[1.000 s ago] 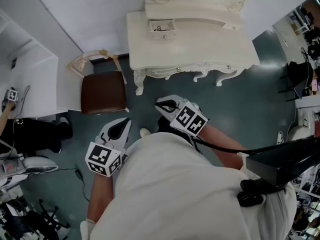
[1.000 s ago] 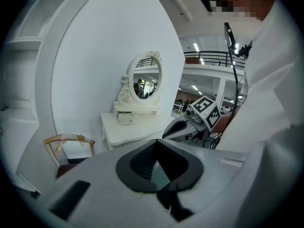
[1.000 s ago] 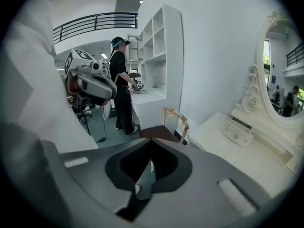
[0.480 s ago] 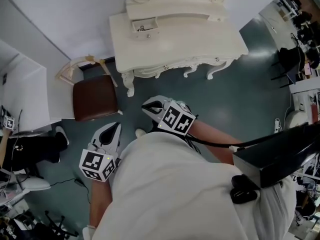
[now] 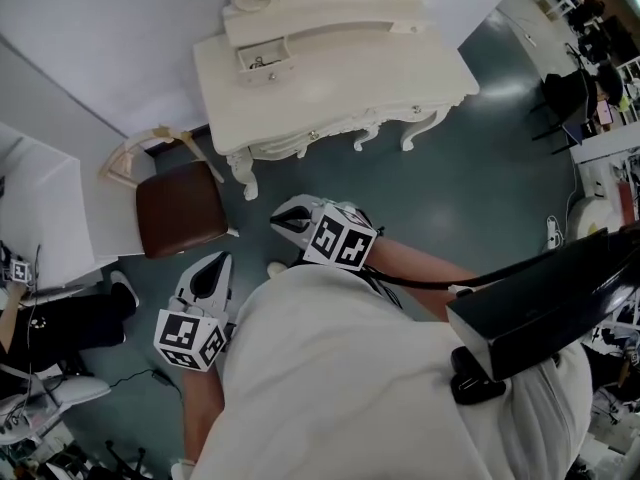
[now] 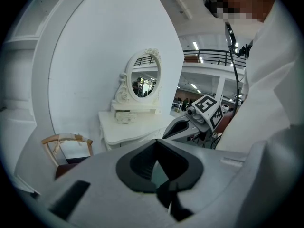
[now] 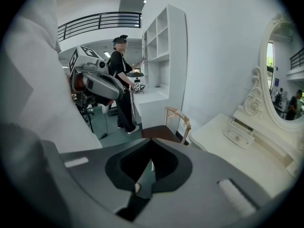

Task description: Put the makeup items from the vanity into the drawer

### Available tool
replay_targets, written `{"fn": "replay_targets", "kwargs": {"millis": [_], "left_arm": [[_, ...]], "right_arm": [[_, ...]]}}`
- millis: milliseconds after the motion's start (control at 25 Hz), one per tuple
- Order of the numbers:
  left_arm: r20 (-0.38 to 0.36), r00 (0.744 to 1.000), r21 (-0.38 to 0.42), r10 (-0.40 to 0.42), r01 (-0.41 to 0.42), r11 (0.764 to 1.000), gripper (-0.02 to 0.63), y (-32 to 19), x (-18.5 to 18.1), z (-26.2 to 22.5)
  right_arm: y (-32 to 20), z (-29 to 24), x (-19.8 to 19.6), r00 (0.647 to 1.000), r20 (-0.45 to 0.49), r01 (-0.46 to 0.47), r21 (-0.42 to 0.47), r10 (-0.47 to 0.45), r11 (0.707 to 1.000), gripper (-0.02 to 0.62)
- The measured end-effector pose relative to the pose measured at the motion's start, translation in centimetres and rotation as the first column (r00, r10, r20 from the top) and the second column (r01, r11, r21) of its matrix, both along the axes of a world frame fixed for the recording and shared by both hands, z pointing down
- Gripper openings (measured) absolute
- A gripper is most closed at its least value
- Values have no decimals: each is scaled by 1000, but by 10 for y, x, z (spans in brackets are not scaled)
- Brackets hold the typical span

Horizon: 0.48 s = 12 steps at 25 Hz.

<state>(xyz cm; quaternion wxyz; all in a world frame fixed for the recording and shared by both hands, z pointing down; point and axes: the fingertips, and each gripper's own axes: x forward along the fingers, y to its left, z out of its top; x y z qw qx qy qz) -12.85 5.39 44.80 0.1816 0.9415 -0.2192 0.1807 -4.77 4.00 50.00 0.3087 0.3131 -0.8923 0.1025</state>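
Makeup items can't be made out on the vanity [image 5: 345, 73]. Its top looks bare in the head view. Only a few small dark specks sit in the little drawer [image 5: 270, 68], which is pulled partly open at the back of the vanity under the mirror [image 6: 145, 77], and they are too small to name.

Both grippers are held low and close to the person's body, well apart from the vanity and pointing roughly toward it. My read is a carry or approach posture, with nothing in reach.

- **Left gripper [image 5: 222, 260]:** jaws pressed together at the tips, with only floor showing through the loop between them, so it is empty.
- **Right gripper [image 5: 281, 218]:** the same, tips meeting and nothing pinched. It sits nearer the vanity than the left one.
- **Chair [image 5: 180, 211]:** brown seat, just beside the vanity's end on the left gripper's side, turned a little away from it.

What each view adds:

- **Head view:** the only one giving the layout from above, meaning the full vanity top, the gap of floor between the person and the vanity, and both marker cubes.
- **Left gripper view:** shows the mirror face-on above the vanity, with the right gripper in front of the vanity's near edge.
- **Right gripper view:** shows the drawer's front and knob from the side, a white shelf unit [image 7: 164, 56] beyond the chair, and a standing person in dark clothes [image 7: 122, 87] farther from the vanity. The head view catches only an edge of these.
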Motion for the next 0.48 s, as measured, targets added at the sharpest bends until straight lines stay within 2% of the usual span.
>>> {"fn": "replay_targets", "kwargs": {"millis": [480], "left_arm": [[9, 1000, -26, 14, -14, 1000, 3, -12, 20, 4]], "right_arm": [[-12, 2, 17, 1000, 13, -2, -16, 3, 1000, 0]]}}
